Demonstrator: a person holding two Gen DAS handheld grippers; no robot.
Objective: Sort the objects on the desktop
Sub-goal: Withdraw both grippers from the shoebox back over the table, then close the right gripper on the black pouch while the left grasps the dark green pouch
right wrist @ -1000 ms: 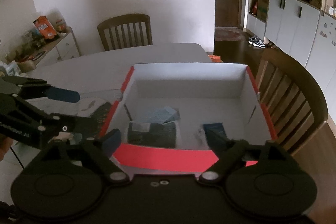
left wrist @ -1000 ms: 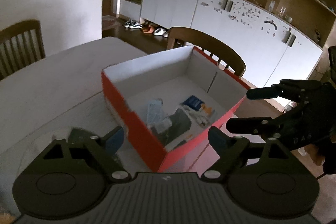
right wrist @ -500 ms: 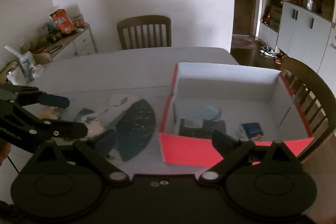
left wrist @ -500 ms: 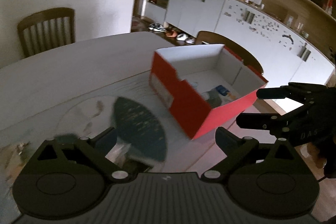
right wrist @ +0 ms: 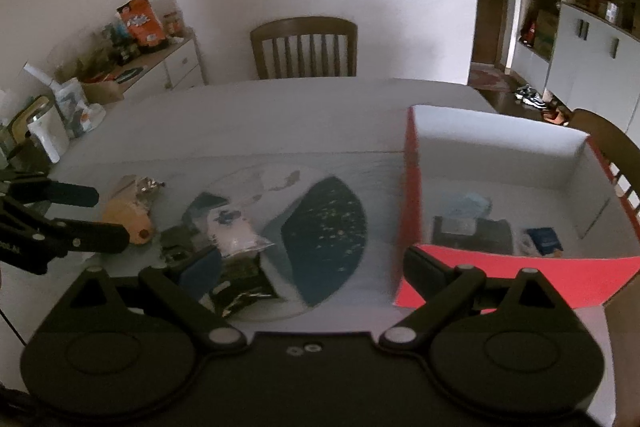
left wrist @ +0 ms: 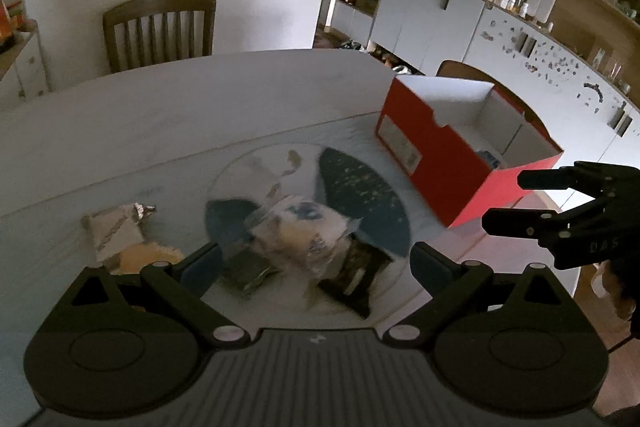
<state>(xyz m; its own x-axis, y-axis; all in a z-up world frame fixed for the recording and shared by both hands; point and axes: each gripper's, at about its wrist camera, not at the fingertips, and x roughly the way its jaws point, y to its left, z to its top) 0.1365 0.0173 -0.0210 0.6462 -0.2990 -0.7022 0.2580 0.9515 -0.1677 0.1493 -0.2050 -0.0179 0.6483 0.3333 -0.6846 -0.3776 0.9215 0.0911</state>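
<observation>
both views have swung off the red box (left wrist: 448, 163) and onto the loose items on the worktop (left wrist: 200, 107): a second ago the box filled the centre of each frame; now it sits at right of centre in the left wrist view and at the right edge in the right wrist view. the left gripper (left wrist: 316, 259) has just been opening its fingers, which now stand wide with nothing between them. the right gripper (right wrist: 312, 263) likewise shows its fingers spread and empty. judgement: one drop into the box is finished and the next pick is being lined up.

the pile of packets (left wrist: 296, 239) lies just ahead of the left fingers, at lower centre of that frame, on a round mat with a dark leaf-shaped patch (left wrist: 360, 195). it comprises a clear crinkled pouch over dark wrappers (outlines blurred). a foil wrapper (left wrist: 116, 227) lies apart at left. the box already holds a few flat items.
</observation>
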